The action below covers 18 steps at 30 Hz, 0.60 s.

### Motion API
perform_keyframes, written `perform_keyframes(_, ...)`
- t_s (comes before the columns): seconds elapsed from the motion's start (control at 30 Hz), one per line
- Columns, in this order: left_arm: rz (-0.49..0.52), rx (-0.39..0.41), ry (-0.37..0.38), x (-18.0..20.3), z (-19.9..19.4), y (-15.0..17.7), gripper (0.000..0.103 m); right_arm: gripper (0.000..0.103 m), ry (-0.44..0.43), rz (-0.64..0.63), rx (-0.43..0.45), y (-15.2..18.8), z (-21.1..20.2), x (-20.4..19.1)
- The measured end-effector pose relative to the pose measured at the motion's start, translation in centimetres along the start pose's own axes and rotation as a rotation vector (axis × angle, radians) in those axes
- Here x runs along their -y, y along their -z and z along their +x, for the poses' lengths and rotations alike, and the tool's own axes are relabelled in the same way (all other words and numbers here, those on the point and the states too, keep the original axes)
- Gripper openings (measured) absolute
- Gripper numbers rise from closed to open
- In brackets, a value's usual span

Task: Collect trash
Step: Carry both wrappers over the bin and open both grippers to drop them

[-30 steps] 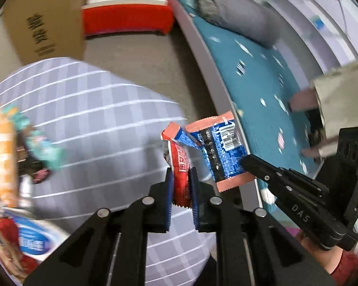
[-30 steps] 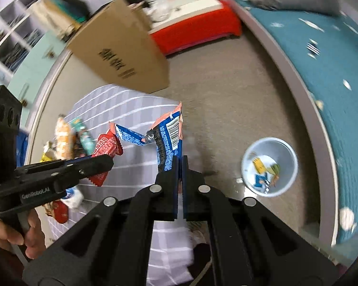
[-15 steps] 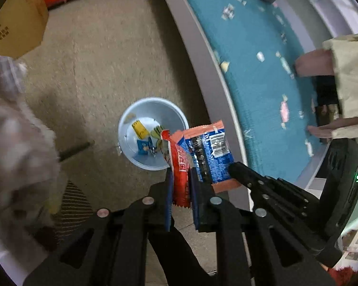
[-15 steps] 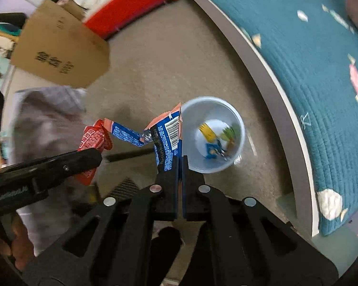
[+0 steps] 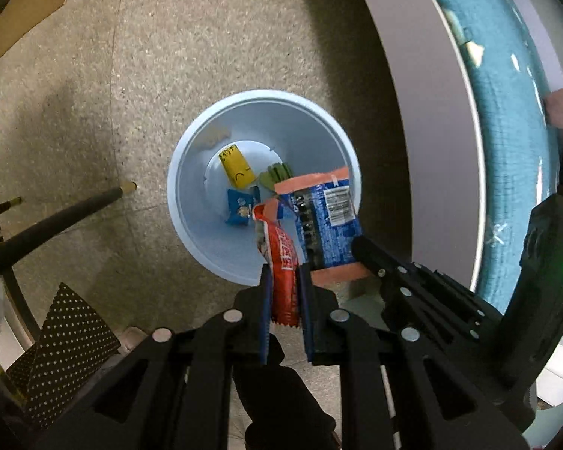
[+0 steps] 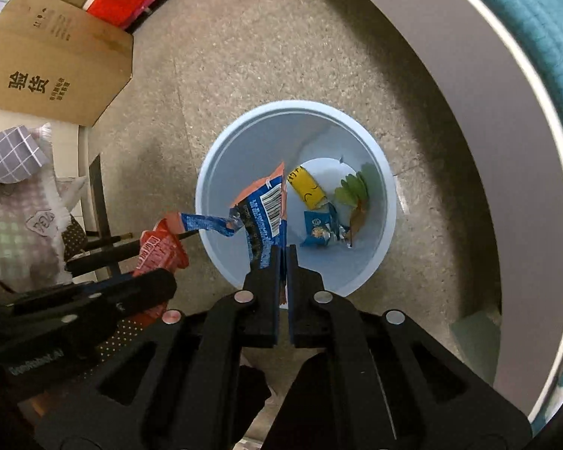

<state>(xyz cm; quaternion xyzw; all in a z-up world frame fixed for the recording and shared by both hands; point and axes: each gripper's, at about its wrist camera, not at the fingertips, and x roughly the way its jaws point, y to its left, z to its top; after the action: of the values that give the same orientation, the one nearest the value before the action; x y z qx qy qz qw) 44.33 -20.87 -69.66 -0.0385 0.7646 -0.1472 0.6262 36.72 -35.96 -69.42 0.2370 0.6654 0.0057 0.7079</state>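
Left gripper [image 5: 285,281]: jaws narrow, clamped on the red wrapper [image 5: 283,258]; it also shows at the left of the right wrist view [image 6: 157,273].
Red wrapper axis: long axis runs along the fingers, top end pointing away over the near rim of the bin [image 5: 191,172].
Right gripper [image 6: 283,258]: jaws nearly closed, pinching the lower edge of the blue wrapper [image 6: 262,210]; seen from the left wrist view it enters from the right [image 5: 360,243].
Blue wrapper axis: stands upright from the jaws, barcode side facing the right wrist camera, orange top edge pointing into the bin mouth [image 6: 221,157]. A torn blue strip [image 6: 206,223] trails sideways toward the red wrapper [image 6: 161,251].
Location: both wrappers hang in the air above the near side of the bin, which stands on the floor [image 5: 206,56].
Bin contents: yellow packet [image 6: 306,187], green scrap [image 6: 353,187], small blue packet [image 6: 319,230] on the bottom.
Change from 1.0 s ago: the grey checked cloth filled the view under the wrappers then; now the bin sits directly below, much larger than half a second ago.
Surroundings: bed edge [image 5: 431,112] curving past on the right; cardboard box [image 6: 56,60] upper left; black rod [image 5: 56,217] lying left of the bin; dotted black fabric [image 5: 63,345] lower left.
Obstruction: both grippers' fingers cover the bin's near rim.
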Motion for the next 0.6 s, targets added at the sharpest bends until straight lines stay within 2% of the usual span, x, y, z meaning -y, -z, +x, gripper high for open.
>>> perform_keyframes(0.03, -0.001, -0.006, -0.002, 0.0, 0.4, 0.0, 0.013, 0.024, 0.001, 0.008, 0.000, 0.2, 0.0, 0.2)
perform_keyframes(0.07, -0.003, -0.010, -0.005, 0.0, 0.7, 0.0, 0.013, 0.051, 0.000, 0.016, 0.001, 0.2, -0.1, 0.2)
perform_keyframes(0.37, 0.000, -0.002, -0.009, 1.3, -1.9, 0.0, 0.014, 0.051, -0.024, 0.019, 0.022, 0.0, -3.1, 0.5)
perform_keyframes(0.6, 0.012, 0.007, 0.013, 3.1, -4.4, -0.1, 0.014, 0.052, 0.011, 0.035, 0.047, 0.3, -7.0, 0.7)
